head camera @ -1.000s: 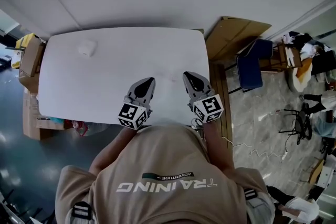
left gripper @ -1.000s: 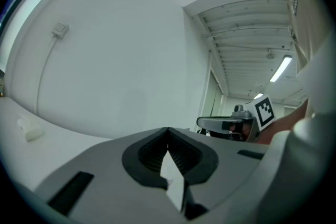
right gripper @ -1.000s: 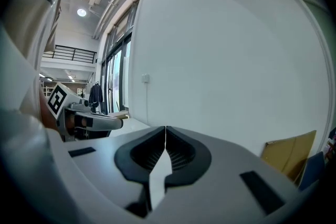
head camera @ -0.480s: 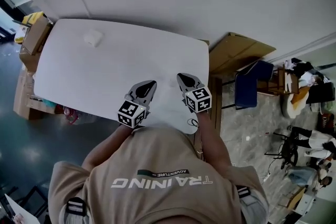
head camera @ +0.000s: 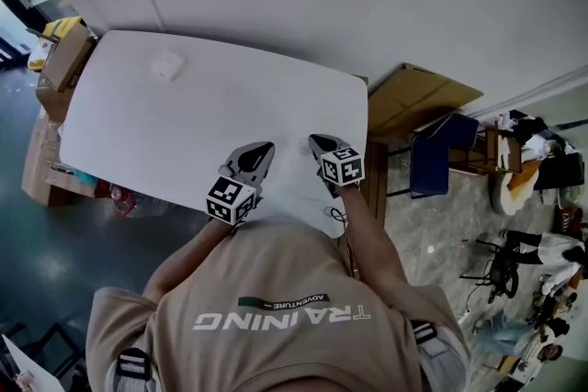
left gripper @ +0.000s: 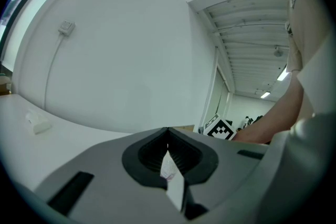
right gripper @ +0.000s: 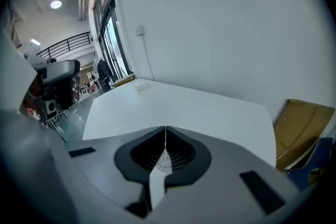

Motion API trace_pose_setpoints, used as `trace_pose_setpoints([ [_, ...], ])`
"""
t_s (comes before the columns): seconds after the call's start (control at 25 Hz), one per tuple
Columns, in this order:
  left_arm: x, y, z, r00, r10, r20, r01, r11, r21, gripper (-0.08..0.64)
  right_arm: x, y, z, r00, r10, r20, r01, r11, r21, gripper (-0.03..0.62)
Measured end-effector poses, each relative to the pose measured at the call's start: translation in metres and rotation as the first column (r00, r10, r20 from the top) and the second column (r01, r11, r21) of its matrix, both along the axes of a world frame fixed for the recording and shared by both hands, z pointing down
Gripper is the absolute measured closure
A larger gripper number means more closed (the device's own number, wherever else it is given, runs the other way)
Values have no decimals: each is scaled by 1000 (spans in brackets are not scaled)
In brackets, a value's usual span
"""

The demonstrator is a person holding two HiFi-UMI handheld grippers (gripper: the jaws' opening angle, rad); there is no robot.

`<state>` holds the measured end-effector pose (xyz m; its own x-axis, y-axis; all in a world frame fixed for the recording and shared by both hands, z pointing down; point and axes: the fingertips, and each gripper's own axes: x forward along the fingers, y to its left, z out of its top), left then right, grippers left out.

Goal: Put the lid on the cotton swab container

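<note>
Right gripper [head camera: 322, 145] has drifted slightly inward since a second ago; left gripper [head camera: 257, 151] barely shifted. Small white item [head camera: 167, 66], probably the swab container or its lid (too small to tell), sits far-left on the table [head camera: 211, 110], well apart from both. Left: jaws clenched, empty, nearer the item. Right: clenched, empty. Target lies ahead and left.

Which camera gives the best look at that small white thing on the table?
The head view: the small white object lies whole, seen from above, near the table's far left corner. The left gripper view shows it low and side-on; the right gripper view shows it as a faint speck.
</note>
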<state>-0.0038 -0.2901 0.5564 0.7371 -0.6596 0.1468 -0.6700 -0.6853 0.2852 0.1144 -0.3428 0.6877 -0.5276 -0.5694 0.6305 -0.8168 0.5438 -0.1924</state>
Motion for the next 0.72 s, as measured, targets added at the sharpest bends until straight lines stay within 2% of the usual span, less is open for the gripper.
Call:
trace_pose_setpoints([
  [0.72,-7,0,-4,1000,-17,11,17,1000,13,548,-5,10,25,998,-34,-51,30,997,-74,574],
])
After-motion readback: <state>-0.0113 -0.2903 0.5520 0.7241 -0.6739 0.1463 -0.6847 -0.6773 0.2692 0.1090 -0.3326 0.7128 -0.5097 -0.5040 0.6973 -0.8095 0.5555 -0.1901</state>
